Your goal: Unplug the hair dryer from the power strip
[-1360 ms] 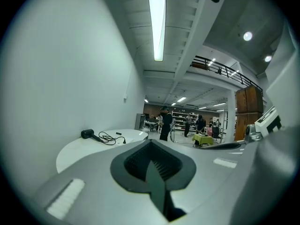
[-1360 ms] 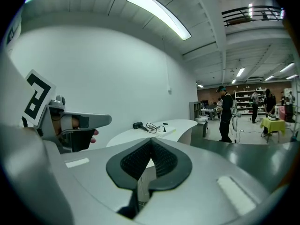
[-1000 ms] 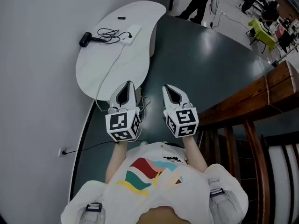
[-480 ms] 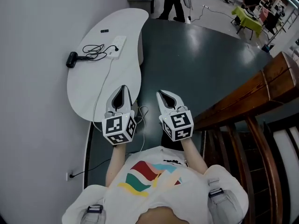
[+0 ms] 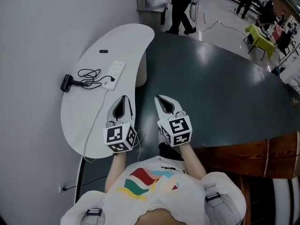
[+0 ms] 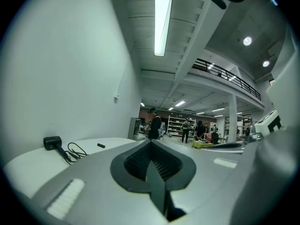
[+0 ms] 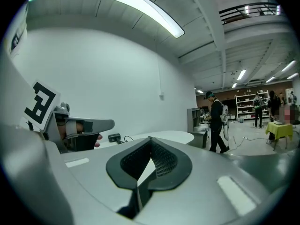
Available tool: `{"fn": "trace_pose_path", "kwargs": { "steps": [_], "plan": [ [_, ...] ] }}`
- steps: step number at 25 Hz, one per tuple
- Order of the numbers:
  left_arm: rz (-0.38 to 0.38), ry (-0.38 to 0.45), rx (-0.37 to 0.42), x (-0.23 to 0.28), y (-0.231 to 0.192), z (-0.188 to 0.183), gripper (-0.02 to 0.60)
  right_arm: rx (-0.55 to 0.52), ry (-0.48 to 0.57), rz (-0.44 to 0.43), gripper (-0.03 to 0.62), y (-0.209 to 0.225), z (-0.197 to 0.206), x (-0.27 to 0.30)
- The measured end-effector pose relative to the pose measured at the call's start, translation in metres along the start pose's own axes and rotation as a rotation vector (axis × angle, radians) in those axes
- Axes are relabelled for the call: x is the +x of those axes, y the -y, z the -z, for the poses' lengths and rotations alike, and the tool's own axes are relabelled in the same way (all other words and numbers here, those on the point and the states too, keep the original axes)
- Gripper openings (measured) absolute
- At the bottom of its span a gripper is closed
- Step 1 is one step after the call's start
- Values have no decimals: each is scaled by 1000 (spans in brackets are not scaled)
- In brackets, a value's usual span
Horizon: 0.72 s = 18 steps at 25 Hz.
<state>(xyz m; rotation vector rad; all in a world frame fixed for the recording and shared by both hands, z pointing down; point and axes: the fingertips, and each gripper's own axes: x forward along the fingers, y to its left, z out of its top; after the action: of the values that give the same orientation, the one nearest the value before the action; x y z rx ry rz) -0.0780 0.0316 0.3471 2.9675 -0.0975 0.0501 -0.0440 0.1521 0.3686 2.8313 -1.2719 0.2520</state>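
A black hair dryer (image 5: 66,84) lies on the white curved table (image 5: 89,121) by the wall, its coiled cord (image 5: 89,78) running to a white power strip (image 5: 113,73) where its plug sits. My left gripper (image 5: 123,99) hovers shut and empty above the table's near part, well short of the strip. Beside it, my right gripper (image 5: 160,98) is shut and empty over the dark floor. The left gripper view shows the hair dryer (image 6: 52,142) and cord (image 6: 75,151) far ahead at the left. In the right gripper view the hair dryer (image 7: 114,138) is small and distant.
A small black object (image 5: 103,51) lies farther along the white table. The strip's white cable (image 5: 92,125) trails over the table edge toward the wall. A brown wooden rail (image 5: 239,151) stands at the right. People (image 5: 180,8) walk at the far end of the dark floor (image 5: 215,93).
The whole view has shifted as I walked: the white table, hair dryer and power strip have come nearer and lower in the head view. Both grippers stay shut, side by side.
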Motion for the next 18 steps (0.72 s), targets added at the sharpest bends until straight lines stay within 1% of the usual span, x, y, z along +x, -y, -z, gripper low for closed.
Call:
{"fn": "trace_pose_path", "kwargs": {
  "steps": [2, 7, 11, 15, 18],
  "plan": [
    [-25, 9, -2, 35, 6, -10, 0, -14, -1, -33, 12, 27, -14, 24],
    [-71, 26, 39, 105, 22, -24, 0, 1, -8, -86, 12, 91, -30, 74],
    [-142, 22, 45, 141, 18, -27, 0, 13, -1, -134, 12, 117, -35, 99],
    [-177, 28, 59, 169, 12, -31, 0, 26, -1, -153, 12, 136, -36, 122],
    [-196, 23, 50, 186, 2, -27, 0, 25, 1, -168, 12, 141, -36, 142]
  ]
}}
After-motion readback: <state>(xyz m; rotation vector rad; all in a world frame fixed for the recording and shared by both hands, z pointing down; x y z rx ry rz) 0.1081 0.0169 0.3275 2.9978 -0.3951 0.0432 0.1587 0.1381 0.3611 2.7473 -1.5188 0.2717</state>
